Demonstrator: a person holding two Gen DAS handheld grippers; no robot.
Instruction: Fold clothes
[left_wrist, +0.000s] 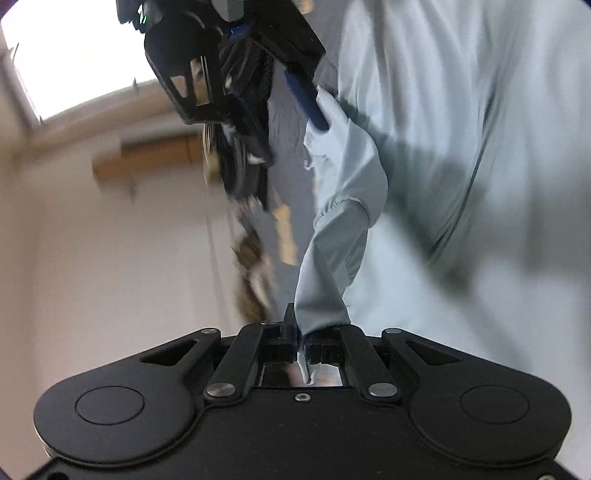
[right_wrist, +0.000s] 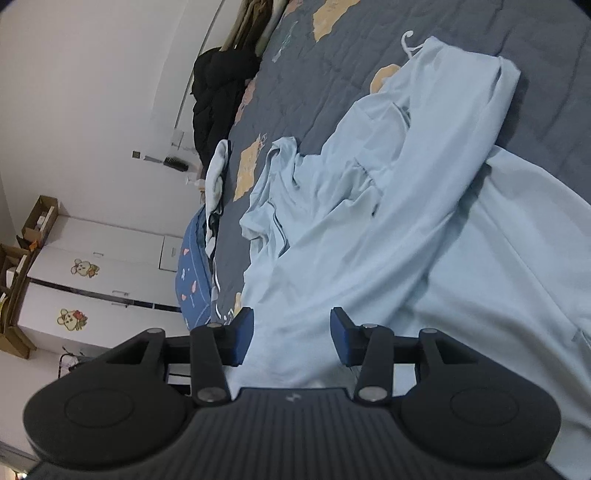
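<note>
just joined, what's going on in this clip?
Someone is folding a pale blue garment spread out on a bed with a grey quilt, using two handheld grippers. The left gripper is shut on a twisted strip of the fabric, likely a sleeve end. The right gripper is open over the cloth with nothing pinched between its blue pads. The garment is still rumpled, not neatly folded. The left wrist view is motion-blurred, so finer detail there is unclear.

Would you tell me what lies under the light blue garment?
The light blue garment lies spread on a dark grey quilt with tan patches, which shows around it. Whatever sits beneath its middle is covered.
</note>
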